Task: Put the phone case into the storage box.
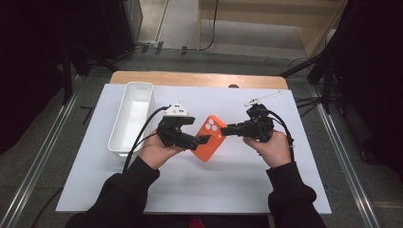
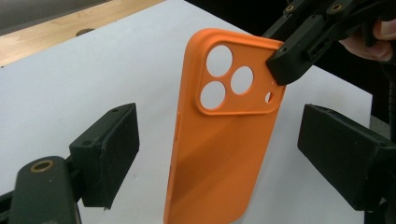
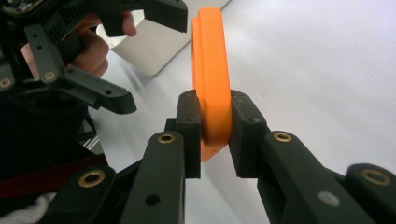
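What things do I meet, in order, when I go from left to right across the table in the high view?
White tray → left gripper, jaws open on either side of the case → orange phone case → right gripper, shut on the case's camera end → thin white tool lying farther back.

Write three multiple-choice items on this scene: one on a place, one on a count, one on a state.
1. Where is the white bin?
A. left of the phone case
B. right of it
C. under it

2. How many large round holes are in the orange phone case?
A. one
B. three
C. five

3. The right hand-held gripper is:
A. open, empty
B. shut on the phone case
C. lying on the table

Answers:
1 A, the high view shows the bin on the left.
2 B, the left gripper view shows three.
3 B, its pads press the case's edge, while the left hand-held gripper stands open around it.
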Motion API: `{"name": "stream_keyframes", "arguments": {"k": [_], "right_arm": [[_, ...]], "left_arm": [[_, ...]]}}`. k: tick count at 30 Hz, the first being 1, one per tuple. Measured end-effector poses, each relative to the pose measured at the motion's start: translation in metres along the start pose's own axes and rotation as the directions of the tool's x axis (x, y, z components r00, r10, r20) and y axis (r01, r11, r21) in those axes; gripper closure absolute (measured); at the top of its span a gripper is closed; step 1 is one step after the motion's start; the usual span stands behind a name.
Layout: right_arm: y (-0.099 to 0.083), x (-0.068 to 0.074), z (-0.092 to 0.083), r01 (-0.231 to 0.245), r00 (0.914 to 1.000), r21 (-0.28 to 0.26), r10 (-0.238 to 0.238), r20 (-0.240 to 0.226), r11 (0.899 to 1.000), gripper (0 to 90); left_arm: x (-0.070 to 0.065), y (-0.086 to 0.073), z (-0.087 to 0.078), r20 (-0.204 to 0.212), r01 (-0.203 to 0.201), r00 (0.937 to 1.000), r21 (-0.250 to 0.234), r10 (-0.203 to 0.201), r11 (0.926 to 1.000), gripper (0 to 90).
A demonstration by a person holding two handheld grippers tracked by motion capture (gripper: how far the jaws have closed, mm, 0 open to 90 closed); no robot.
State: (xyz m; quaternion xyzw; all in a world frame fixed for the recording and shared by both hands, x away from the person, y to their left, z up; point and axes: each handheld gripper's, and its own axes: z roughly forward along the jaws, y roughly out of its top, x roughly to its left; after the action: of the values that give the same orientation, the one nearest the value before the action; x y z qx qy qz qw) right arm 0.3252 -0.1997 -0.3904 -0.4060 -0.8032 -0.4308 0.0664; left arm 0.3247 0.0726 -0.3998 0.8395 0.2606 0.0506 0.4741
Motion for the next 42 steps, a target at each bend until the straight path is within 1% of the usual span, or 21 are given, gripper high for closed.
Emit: {"name": "stream_keyframes", "arguments": {"k": [2, 4, 8, 13, 16, 20, 21, 23, 24, 25, 26, 29, 31, 32, 35, 38, 42], "right_arm": [[0.000, 0.000, 0.000, -0.013, 0.9999, -0.006, 0.013, 0.007, 1.000, 74.7], [0.001, 0.000, -0.001, -0.017, 0.9997, -0.018, 0.017, 0.017, 1.000, 74.7], [0.001, 0.000, 0.000, -0.034, 0.9992, -0.018, 0.034, 0.019, 0.999, 74.7], [0.003, -0.001, 0.002, -0.067, 0.9975, -0.013, 0.067, 0.023, 0.998, 74.7], [0.004, -0.001, 0.004, -0.090, 0.9958, -0.004, 0.090, 0.017, 0.996, 74.7], [0.007, 0.000, 0.008, -0.103, 0.9946, 0.013, 0.103, 0.015, 0.995, 74.7], [0.008, 0.000, 0.009, -0.102, 0.9947, 0.018, 0.101, 0.017, 0.995, 74.7], [0.010, 0.001, 0.010, -0.104, 0.9945, 0.025, 0.103, 0.019, 0.994, 74.7], [0.010, 0.001, 0.011, -0.100, 0.9949, 0.024, 0.100, 0.018, 0.995, 74.7], [0.011, 0.002, 0.011, -0.107, 0.9941, 0.027, 0.107, 0.018, 0.994, 74.7], [0.012, 0.002, 0.012, -0.107, 0.9942, 0.031, 0.106, 0.017, 0.994, 74.7], [0.014, 0.003, 0.014, -0.102, 0.9946, 0.037, 0.102, 0.018, 0.994, 74.7], [0.015, 0.003, 0.016, -0.102, 0.9947, 0.042, 0.102, 0.019, 0.994, 74.7], [0.015, 0.003, 0.017, -0.103, 0.9945, 0.046, 0.102, 0.022, 0.994, 74.7], [0.017, 0.003, 0.019, -0.111, 0.9938, 0.055, 0.110, 0.021, 0.992, 74.7], [0.017, 0.003, 0.021, -0.113, 0.9935, 0.056, 0.112, 0.021, 0.992, 74.7], [0.018, 0.004, 0.022, -0.114, 0.9934, 0.056, 0.114, 0.018, 0.992, 74.7]], "left_arm": [[-0.001, -0.001, 0.001, -0.008, -0.008, 0.9999, 0.005, 0.008, 1.0000, 13.1], [-0.003, -0.001, 0.002, -0.019, -0.018, 0.9997, 0.010, 0.018, 0.9998, 13.1], [-0.003, -0.002, 0.003, -0.024, -0.018, 0.9996, 0.003, 0.018, 0.9998, 13.1], [-0.002, -0.004, 0.003, -0.033, -0.018, 0.9993, 0.001, 0.018, 0.9998, 13.1], [-0.002, -0.005, 0.005, -0.035, -0.019, 0.9992, 0.003, 0.019, 0.9998, 13.0], [-0.001, -0.005, 0.005, -0.034, -0.020, 0.9992, 0.002, 0.020, 0.9998, 13.0], [-0.001, -0.005, 0.005, -0.034, -0.019, 0.9993, 0.001, 0.019, 0.9998, 13.0], [0.000, -0.005, 0.006, -0.040, -0.015, 0.9991, 0.002, 0.015, 0.9999, 9.4], [0.000, -0.005, 0.006, -0.037, -0.011, 0.9993, 0.003, 0.011, 0.9999, 9.4], [0.001, -0.005, 0.006, -0.034, -0.010, 0.9994, 0.002, 0.010, 1.0000, 9.4], [0.001, -0.005, 0.006, -0.038, -0.008, 0.9992, 0.001, 0.008, 1.0000, 9.3], [0.002, -0.005, 0.006, -0.044, -0.001, 0.9990, 0.007, 0.001, 1.0000, 3.8], [0.003, -0.005, 0.007, -0.045, 0.005, 0.9990, 0.004, -0.004, 1.0000, 2.9], [0.003, -0.006, 0.007, -0.050, 0.003, 0.9987, 0.006, -0.003, 1.0000, 2.9], [0.003, -0.006, 0.008, -0.044, -0.004, 0.9990, 0.008, 0.004, 1.0000, 1.6], [0.002, -0.007, 0.010, -0.053, -0.011, 0.9985, 0.011, 0.011, 0.9999, 1.6], [0.001, -0.007, 0.013, -0.078, -0.017, 0.9968, 0.009, 0.017, 0.9998, 1.5]]}}
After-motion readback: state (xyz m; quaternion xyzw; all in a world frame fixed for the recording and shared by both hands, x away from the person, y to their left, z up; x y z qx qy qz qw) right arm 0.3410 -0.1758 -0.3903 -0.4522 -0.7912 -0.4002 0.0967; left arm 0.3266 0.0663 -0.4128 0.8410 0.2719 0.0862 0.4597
